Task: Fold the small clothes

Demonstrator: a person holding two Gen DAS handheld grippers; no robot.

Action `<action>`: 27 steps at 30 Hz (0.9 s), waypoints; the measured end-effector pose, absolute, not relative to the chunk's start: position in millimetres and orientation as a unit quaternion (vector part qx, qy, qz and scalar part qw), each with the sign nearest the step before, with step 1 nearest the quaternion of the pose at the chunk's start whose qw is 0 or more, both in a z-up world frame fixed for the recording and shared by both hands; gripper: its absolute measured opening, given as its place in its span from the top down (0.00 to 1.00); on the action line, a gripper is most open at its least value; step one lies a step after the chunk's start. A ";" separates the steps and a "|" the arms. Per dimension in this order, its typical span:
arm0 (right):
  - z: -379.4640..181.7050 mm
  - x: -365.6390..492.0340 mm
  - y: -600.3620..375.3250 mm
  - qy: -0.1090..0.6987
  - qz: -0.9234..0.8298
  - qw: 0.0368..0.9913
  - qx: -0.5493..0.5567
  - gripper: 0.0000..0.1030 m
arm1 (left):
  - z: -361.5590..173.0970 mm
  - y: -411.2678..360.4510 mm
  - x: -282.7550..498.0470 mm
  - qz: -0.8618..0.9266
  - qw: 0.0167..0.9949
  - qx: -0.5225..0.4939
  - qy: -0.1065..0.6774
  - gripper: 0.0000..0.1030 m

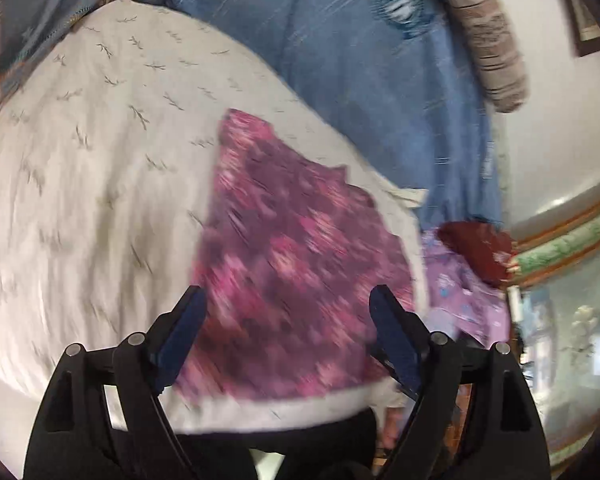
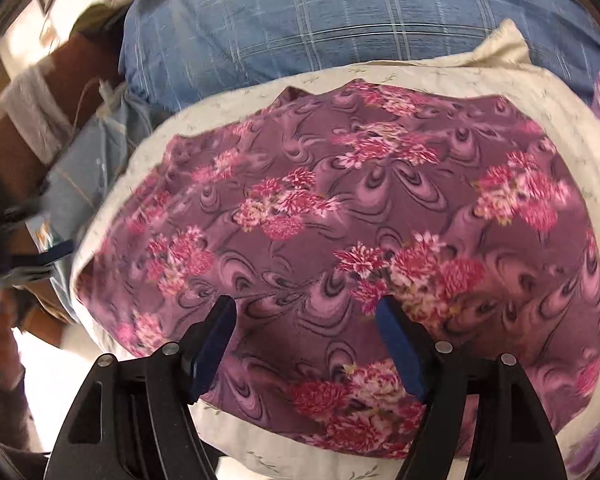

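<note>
- Purple floral cotton garment [image 2: 380, 216] spread flat on cream leaf-print quilt [image 1: 100, 160], ready for folding.
- Left gripper [image 1: 288, 300], right gripper [image 2: 306, 308]: jaws apart, empty, poised above cloth.

A bed covered in a blue checked sheet [image 2: 340, 20] carries a cream sprig-patterned pillow [image 1: 100, 160], on which a purple floral garment [image 2: 340, 220] lies spread flat; a lilac printed cloth [image 1: 460, 292] and dark red cloth [image 1: 476, 248] lie beside the pillow.
</note>
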State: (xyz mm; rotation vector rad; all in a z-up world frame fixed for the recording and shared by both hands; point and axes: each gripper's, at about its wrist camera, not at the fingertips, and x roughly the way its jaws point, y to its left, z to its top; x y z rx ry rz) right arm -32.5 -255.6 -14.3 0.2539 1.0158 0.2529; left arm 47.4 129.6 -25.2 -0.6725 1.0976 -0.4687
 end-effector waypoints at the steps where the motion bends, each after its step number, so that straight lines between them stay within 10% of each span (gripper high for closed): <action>1: -13.1 -34.1 -257.3 0.481 0.121 0.860 0.123 0.28 | -35.2 127.9 66.4 -0.209 0.763 -0.311 0.526 0.19; 12: -5.9 -44.1 -269.3 0.416 0.115 0.896 0.103 0.28 | -63.6 58.3 105.3 -0.270 0.715 -0.239 0.599 0.13; 16: -32.4 -44.5 -264.5 0.397 0.095 0.911 0.053 0.28 | -52.7 49.5 89.1 -0.279 0.733 -0.224 0.579 0.80; 27: -36.0 -54.9 -260.0 0.376 0.112 0.919 0.035 0.18 | 25.9 -54.9 79.4 -0.334 0.748 -0.176 0.546 0.83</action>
